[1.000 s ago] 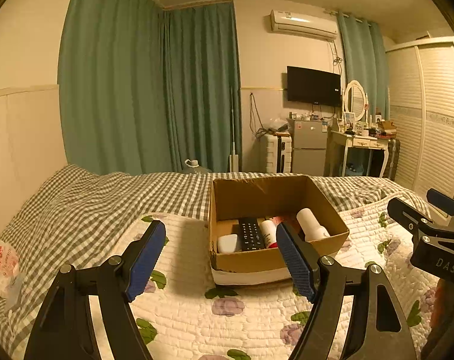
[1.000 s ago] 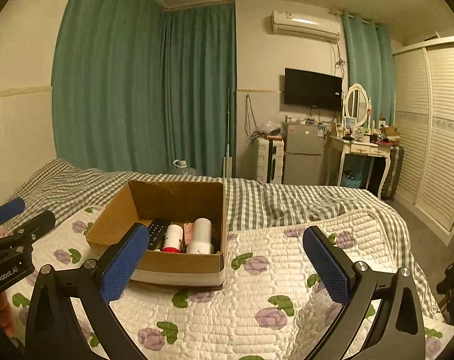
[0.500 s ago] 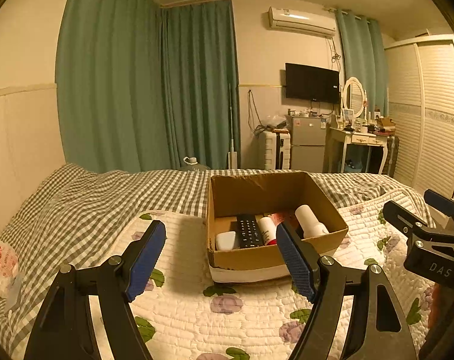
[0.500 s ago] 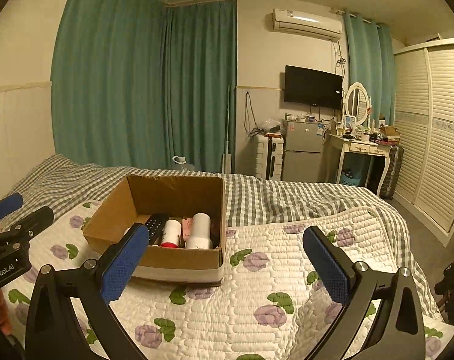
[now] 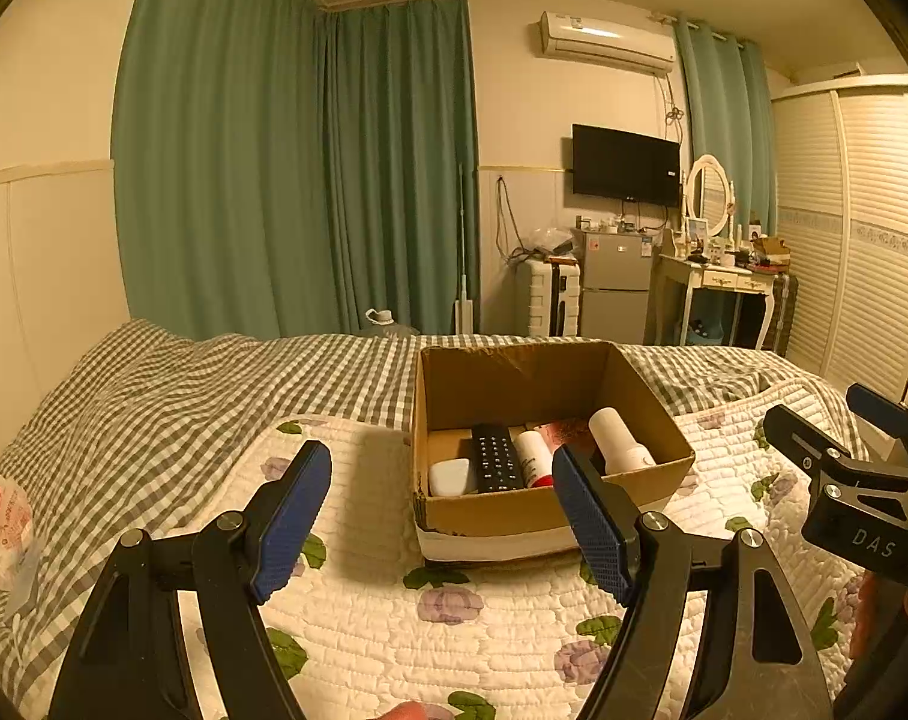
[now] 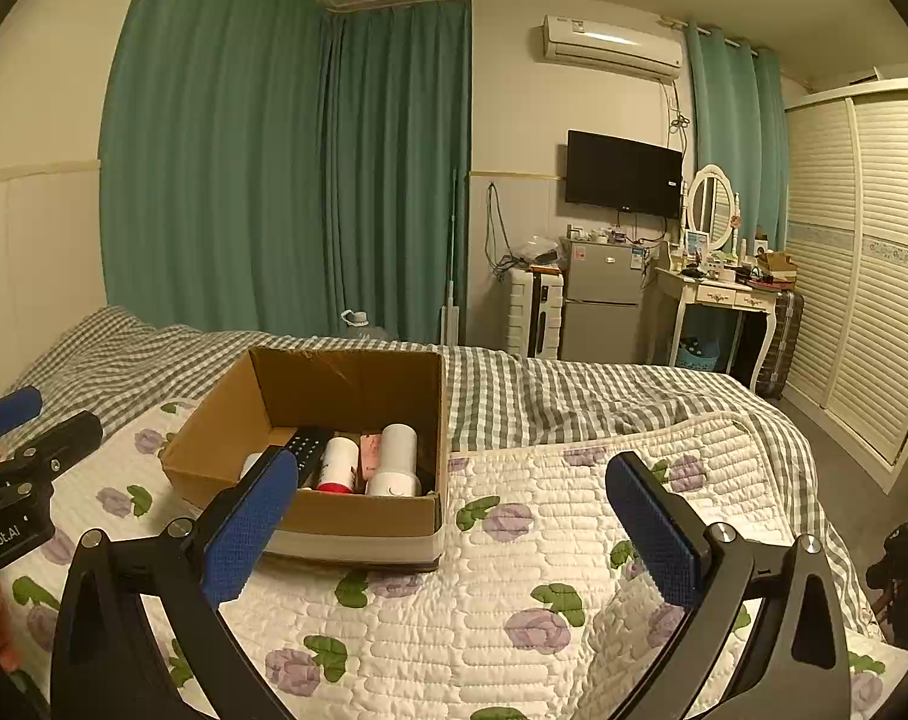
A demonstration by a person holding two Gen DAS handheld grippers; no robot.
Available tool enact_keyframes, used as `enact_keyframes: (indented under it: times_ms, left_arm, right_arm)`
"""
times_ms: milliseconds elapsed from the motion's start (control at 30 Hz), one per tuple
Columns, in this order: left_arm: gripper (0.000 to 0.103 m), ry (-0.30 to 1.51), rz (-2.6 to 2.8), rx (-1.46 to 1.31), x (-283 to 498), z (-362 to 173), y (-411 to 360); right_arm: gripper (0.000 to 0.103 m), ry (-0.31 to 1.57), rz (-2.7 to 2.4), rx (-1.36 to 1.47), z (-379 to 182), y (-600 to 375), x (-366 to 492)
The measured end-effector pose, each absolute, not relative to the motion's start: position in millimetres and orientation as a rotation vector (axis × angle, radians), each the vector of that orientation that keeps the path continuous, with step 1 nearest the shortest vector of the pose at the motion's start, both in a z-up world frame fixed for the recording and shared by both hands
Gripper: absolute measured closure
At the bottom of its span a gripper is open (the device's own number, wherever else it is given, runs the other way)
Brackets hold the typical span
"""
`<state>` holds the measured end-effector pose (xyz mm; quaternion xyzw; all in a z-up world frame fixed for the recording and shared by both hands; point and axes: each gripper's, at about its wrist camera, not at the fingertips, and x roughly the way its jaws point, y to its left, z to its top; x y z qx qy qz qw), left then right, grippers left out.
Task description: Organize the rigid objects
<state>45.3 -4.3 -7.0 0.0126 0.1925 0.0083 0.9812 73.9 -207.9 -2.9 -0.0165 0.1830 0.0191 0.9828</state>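
Note:
An open cardboard box (image 5: 550,516) (image 6: 357,519) sits on the quilted bed. Inside lie a black remote (image 5: 497,457) (image 6: 307,443), a white case (image 5: 450,476), a white bottle with red base (image 5: 535,457) (image 6: 339,464), a pink item (image 6: 369,455) and a white cylinder (image 5: 620,447) (image 6: 396,459). My left gripper (image 5: 441,516) is open and empty, held in front of the box. My right gripper (image 6: 454,525) is open and empty, to the right of the box; it shows at the right edge of the left wrist view (image 5: 850,450).
The floral quilt (image 6: 544,570) covers the near bed, with a checked blanket (image 5: 183,396) behind. A plastic bag (image 5: 0,528) lies at the left edge. A fridge (image 6: 601,306), dressing table (image 6: 718,294) and wardrobe (image 6: 874,270) stand beyond the bed.
Both views have tilted up slightly, so the box sits a little lower in frame. Both grippers stay open and empty.

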Motion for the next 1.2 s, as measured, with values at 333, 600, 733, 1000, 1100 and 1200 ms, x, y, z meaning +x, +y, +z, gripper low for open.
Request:
enact_keyframes:
  times_ms: [333, 600, 733, 1000, 1100, 1200]
  left_arm:
    - [0.024, 0.388, 0.015, 0.025, 45.0, -6.6, -3.9]
    - [0.024, 0.388, 0.015, 0.023, 45.2, -6.7, -3.8]
    - [0.024, 0.393, 0.013, 0.022, 45.3, -6.7, -4.1]
    - [0.024, 0.395, 0.009, 0.023, 44.4, -6.0, -5.6]
    - [0.024, 0.394, 0.008, 0.022, 44.3, -6.0, -5.9]
    - [0.024, 0.395, 0.009, 0.023, 44.4, -6.0, -5.8]
  right_arm:
    - [0.000, 0.371, 0.032, -0.034, -4.8, -210.4, 73.4]
    - [0.000, 0.371, 0.031, -0.036, -4.8, -210.3, 73.4]
    - [0.000, 0.374, 0.032, -0.037, -5.3, -210.4, 73.5]
    - [0.000, 0.378, 0.031, -0.038, -6.4, -210.4, 73.6]
    - [0.000, 0.381, 0.031, -0.037, -7.3, -211.5, 73.2]
    - [0.000, 0.381, 0.031, -0.037, -7.7, -211.4, 73.3]
